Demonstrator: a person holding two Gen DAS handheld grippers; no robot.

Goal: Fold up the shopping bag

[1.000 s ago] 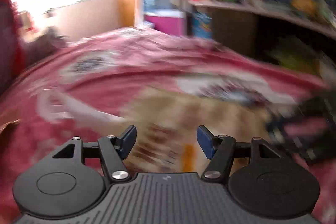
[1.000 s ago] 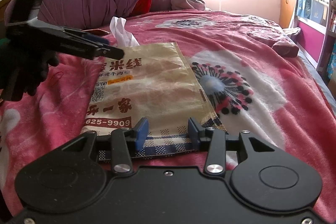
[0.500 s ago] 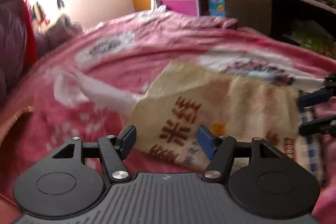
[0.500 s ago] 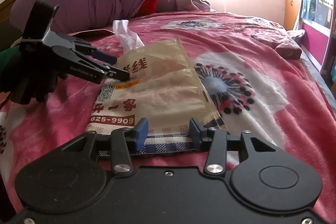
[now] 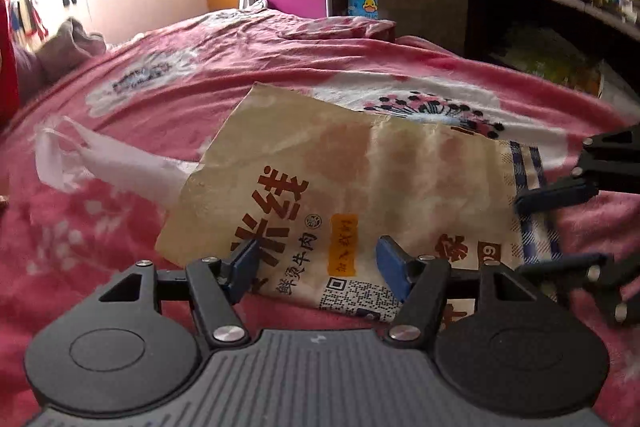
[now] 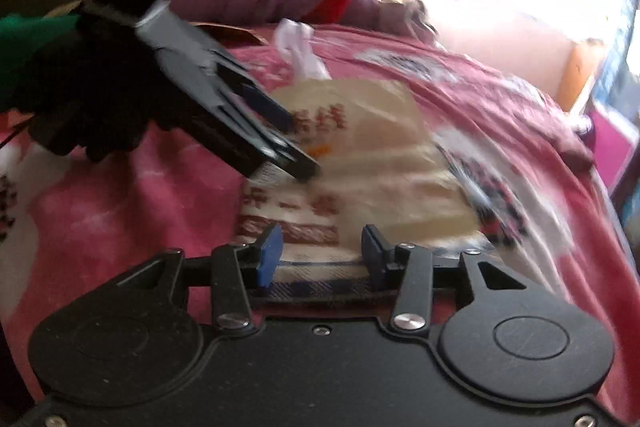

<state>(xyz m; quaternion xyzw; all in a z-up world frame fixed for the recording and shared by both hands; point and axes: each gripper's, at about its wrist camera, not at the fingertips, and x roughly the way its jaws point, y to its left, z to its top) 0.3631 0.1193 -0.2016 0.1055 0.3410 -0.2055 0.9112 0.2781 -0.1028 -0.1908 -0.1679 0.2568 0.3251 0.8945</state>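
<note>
— How are my tongs?

— I see the left gripper (image 5: 316, 265) spread wide over the bag's long edge, gripping nothing. The right gripper (image 6: 320, 257) gapes at the checked end.

— And the bag?

— The shopping bag (image 5: 360, 183) lies flat on my pink bedspread (image 5: 200, 99), white handles (image 5: 100, 163) trailing.

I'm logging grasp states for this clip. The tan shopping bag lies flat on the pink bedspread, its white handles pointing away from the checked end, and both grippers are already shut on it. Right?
Not quite. Neither gripper is shut: the left gripper and the right gripper are both open, as each wrist view shows. The shopping bag does lie on the bedspread, white handles away from the checked end.
</note>
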